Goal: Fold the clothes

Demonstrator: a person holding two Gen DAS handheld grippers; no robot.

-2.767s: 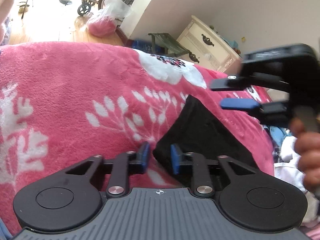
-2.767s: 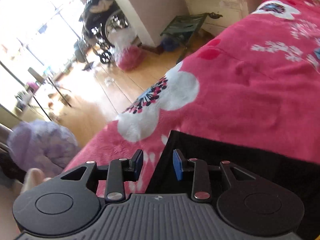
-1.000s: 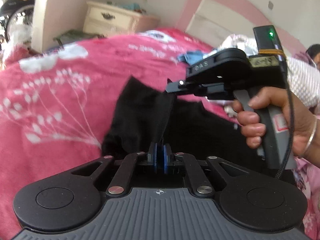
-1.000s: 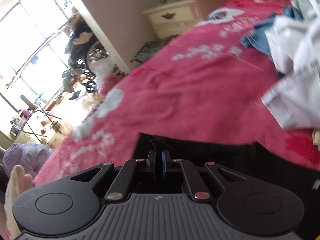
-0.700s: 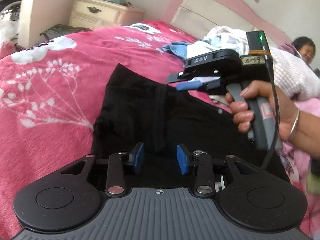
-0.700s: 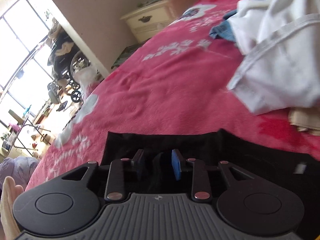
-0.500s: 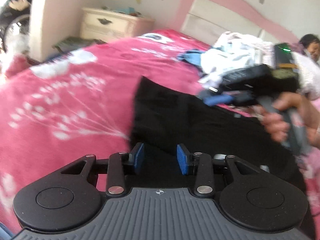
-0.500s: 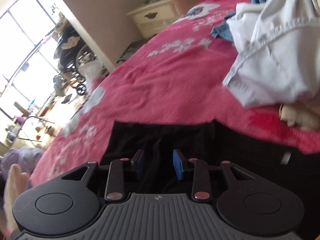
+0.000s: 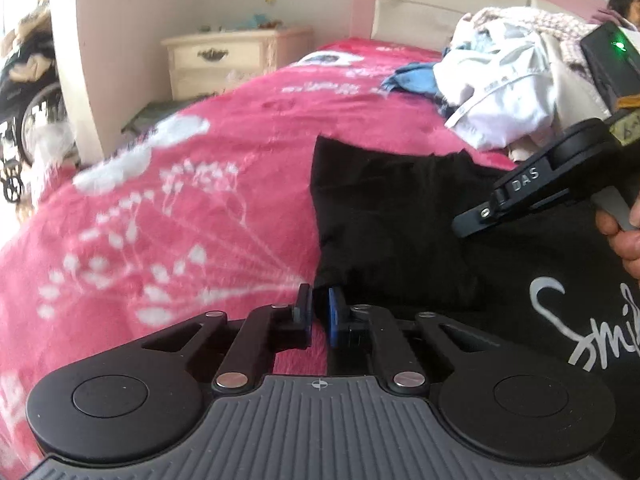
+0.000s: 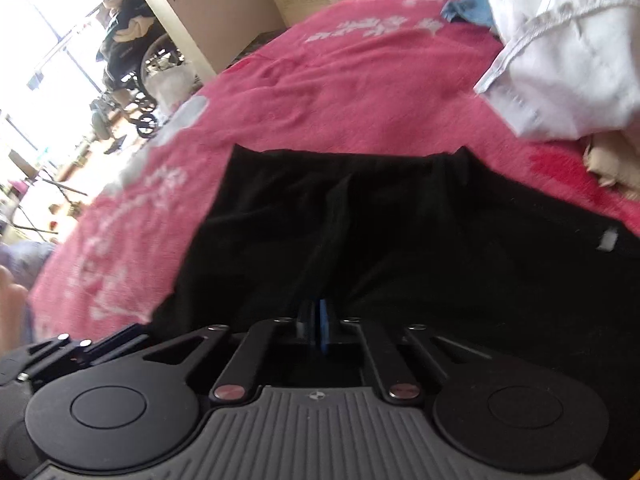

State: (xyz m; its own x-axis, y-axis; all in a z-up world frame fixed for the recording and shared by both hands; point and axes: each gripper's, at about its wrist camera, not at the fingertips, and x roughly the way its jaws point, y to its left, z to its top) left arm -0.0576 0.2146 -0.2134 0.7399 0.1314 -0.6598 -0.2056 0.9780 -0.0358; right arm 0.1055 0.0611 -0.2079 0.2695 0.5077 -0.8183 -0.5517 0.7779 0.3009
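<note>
Black garment with white script lettering near its right side and a small white tag at one edge. Blanket on the bed is hot pink, fleecy, printed with white dandelion sprigs and white flower blobs; one flower near the headboard has a dark centre. Pile of clothes: mostly white, a bit of blue denim, some beige. Nightstand cream with dark handles. Headboard cream panel framed in pink. Left gripper black body, grey ribbed top, blue pads. Right gripper same colours; in the left wrist view a green light glows on it.
</note>
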